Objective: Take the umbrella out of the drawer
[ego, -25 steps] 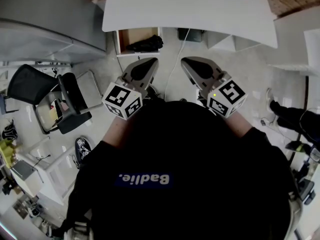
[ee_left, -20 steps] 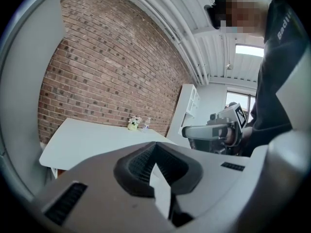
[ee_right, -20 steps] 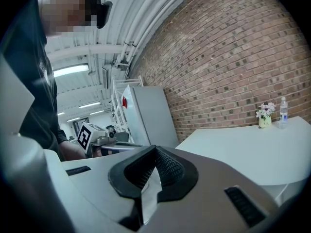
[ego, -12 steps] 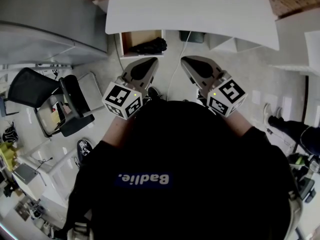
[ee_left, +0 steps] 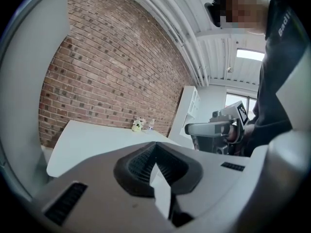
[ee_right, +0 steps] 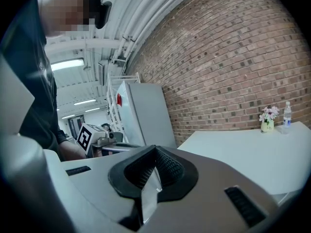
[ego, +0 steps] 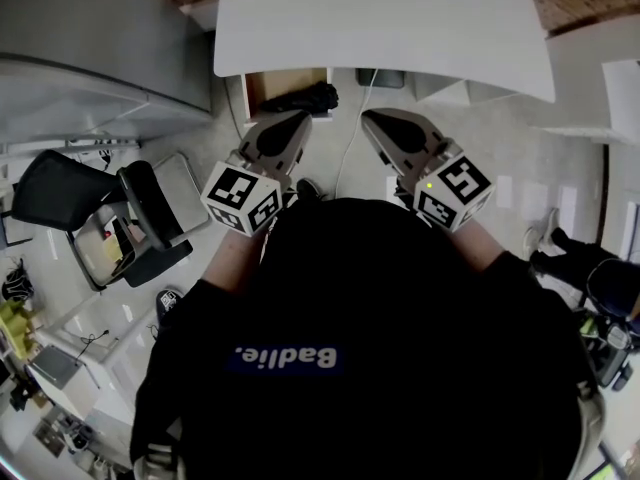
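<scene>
Between the jaws of the left gripper (ee_left: 155,145) nothing is showing: they are pressing together, pad against pad. Beside it the right gripper (ee_right: 155,149) is doing likewise, its jaws meeting and holding nothing. Both are reaching out side by side, a little apart, from in front of the person's black top (ego: 380,348) toward the white desk (ego: 400,28). Under the desk's left part the drawer (ego: 262,80) is standing open, and the black umbrella (ego: 303,96) is lying folded inside it, toward its right side. Neither gripper is touching it; the left one is hovering near the drawer's open front. A pale cable (ego: 348,148) is trailing over the floor (ego: 480,148) between the grippers. An office chair (ego: 150,208) is standing well off to the left. Far back on the desk, by the brick wall (ee_right: 233,57), a pot of flowers (ee_right: 268,116) and a bottle (ee_right: 287,113) are standing.
</scene>
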`<act>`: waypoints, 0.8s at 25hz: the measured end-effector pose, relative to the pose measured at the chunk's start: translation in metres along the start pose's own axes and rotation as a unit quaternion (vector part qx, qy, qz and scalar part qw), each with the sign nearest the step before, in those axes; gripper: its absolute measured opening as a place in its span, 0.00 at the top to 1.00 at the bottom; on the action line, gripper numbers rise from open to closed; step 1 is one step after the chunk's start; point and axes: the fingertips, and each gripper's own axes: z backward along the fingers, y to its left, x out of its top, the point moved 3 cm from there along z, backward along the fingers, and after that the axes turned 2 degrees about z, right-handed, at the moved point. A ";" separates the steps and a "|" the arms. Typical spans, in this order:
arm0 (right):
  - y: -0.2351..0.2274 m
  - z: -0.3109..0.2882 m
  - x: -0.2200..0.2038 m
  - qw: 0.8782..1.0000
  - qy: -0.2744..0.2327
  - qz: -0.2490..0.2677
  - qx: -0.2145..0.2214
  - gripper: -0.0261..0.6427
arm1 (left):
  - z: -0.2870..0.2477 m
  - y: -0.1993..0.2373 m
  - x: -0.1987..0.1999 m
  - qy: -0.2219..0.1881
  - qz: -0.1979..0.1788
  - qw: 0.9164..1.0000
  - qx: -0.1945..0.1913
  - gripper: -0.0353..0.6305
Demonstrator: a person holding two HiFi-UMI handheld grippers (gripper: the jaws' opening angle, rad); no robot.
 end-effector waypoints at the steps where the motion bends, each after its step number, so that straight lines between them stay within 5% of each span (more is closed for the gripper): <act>1: 0.000 -0.005 0.001 1.000 0.001 0.000 -0.003 0.92 | 0.000 0.006 0.001 0.001 0.000 1.000 -0.002 0.94; 11: -0.009 -0.037 0.005 1.000 0.005 -0.009 -0.018 0.92 | -0.004 0.053 0.007 0.013 -0.013 1.000 -0.003 0.94; 20: -0.059 -0.035 0.004 1.000 0.020 -0.009 0.018 0.92 | -0.046 0.079 -0.025 0.063 -0.020 0.996 0.055 0.94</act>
